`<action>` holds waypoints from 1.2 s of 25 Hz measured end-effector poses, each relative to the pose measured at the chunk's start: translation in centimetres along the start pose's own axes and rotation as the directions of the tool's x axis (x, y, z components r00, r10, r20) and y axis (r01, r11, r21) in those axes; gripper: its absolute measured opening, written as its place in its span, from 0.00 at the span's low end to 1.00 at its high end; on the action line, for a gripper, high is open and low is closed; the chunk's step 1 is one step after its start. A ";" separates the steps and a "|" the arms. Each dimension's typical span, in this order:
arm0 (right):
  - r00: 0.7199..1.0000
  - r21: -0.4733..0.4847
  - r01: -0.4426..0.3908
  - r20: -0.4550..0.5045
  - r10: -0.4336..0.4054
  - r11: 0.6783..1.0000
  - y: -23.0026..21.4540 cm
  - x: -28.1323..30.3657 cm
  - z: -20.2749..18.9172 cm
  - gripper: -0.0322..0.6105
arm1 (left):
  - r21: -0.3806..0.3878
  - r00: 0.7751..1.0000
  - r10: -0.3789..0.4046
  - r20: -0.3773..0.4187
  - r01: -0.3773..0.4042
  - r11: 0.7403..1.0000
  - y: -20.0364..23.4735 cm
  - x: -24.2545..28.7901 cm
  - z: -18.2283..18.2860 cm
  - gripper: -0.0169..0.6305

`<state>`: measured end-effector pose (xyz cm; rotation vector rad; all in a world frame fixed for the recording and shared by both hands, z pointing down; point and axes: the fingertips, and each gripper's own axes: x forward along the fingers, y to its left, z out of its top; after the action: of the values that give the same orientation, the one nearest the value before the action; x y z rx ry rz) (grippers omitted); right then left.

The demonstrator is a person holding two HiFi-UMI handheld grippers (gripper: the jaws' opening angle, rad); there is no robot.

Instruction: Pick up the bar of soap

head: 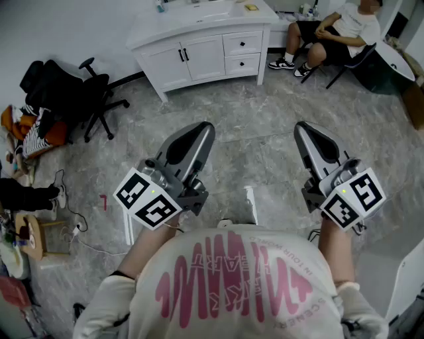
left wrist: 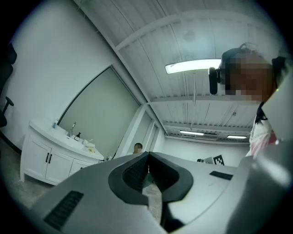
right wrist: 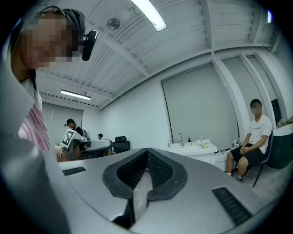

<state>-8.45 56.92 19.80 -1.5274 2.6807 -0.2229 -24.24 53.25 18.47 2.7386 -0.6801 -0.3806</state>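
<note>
A small yellow piece, possibly the bar of soap point(head: 250, 7), lies on the top of a white vanity cabinet point(head: 199, 53) at the far side of the room; it is too small to be sure. It also shows as a yellow spot point(right wrist: 203, 146) in the right gripper view and as a yellow spot point(left wrist: 91, 149) in the left gripper view. My left gripper point(head: 202, 129) and right gripper point(head: 301, 129) are held up in front of my chest, far from the cabinet. The jaws of both are shut with nothing between them.
A black office chair point(head: 93, 93) stands left of the cabinet. A person point(head: 338, 30) sits on a chair at the back right. Bags, a stool point(head: 30, 235) and cables clutter the left edge. A white stand point(head: 250, 205) rests on the grey floor near my feet.
</note>
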 end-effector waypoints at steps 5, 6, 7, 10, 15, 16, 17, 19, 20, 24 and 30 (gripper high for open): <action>1.000 0.007 0.001 0.003 -0.001 1.000 -0.1 0.1 -0.5 0.07 | -0.002 1.000 0.001 0.002 -0.001 1.000 0.2 -0.1 -0.4 0.04; 1.000 0.009 -0.001 0.007 0.001 1.000 -0.2 0.2 -0.6 0.07 | -0.003 1.000 0.000 0.004 0.000 1.000 0.3 -0.1 -0.4 0.04; 1.000 0.012 -0.004 0.013 0.004 1.000 -0.1 0.3 -0.7 0.07 | -0.003 1.000 0.000 0.005 0.000 1.000 0.4 -0.2 -0.5 0.04; 1.000 0.026 -0.008 0.026 0.008 1.000 -0.2 0.5 -1.1 0.07 | -0.002 1.000 0.000 0.004 0.000 1.000 0.8 -0.4 -0.8 0.04; 0.999 0.034 -0.003 0.032 0.002 0.999 -0.3 1.6 -2.3 0.07 | 0.009 1.000 -0.012 -0.005 0.012 1.000 2.0 -0.9 -1.0 0.04; 0.999 0.033 0.001 0.034 -0.003 0.999 -0.3 1.8 -2.7 0.07 | 0.013 1.000 -0.018 -0.008 0.018 1.000 2.2 -1.0 -1.3 0.04; 0.999 0.030 0.008 0.033 -0.009 1.000 -0.4 2.0 -3.1 0.07 | 0.017 1.000 -0.025 -0.014 0.025 1.000 2.4 -1.1 -1.6 0.04; 0.999 0.021 0.024 0.024 -0.024 0.999 -0.5 2.3 -3.9 0.07 | 0.017 0.999 -0.033 -0.025 0.034 0.999 3.1 -1.1 -2.1 0.04; 0.999 0.020 0.030 0.015 -0.030 0.999 -0.5 2.4 -4.3 0.07 | 0.013 0.999 -0.034 -0.028 0.034 0.999 3.3 -1.1 -2.3 0.04; 0.999 0.032 0.051 0.001 -0.051 0.998 -1.2 1.8 -5.5 0.07 | -0.006 0.999 -0.028 -0.040 0.028 1.000 3.8 -0.7 -3.7 0.04; 0.998 0.053 0.043 -0.051 -0.041 0.998 -6.6 6.3 -4.9 0.07 | -0.046 1.000 -0.007 -0.019 0.006 0.999 8.6 4.6 -2.4 0.04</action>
<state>-6.60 48.63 25.79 -1.5846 2.6581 -0.3375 -23.07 44.25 22.73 2.6986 -0.6499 -0.3661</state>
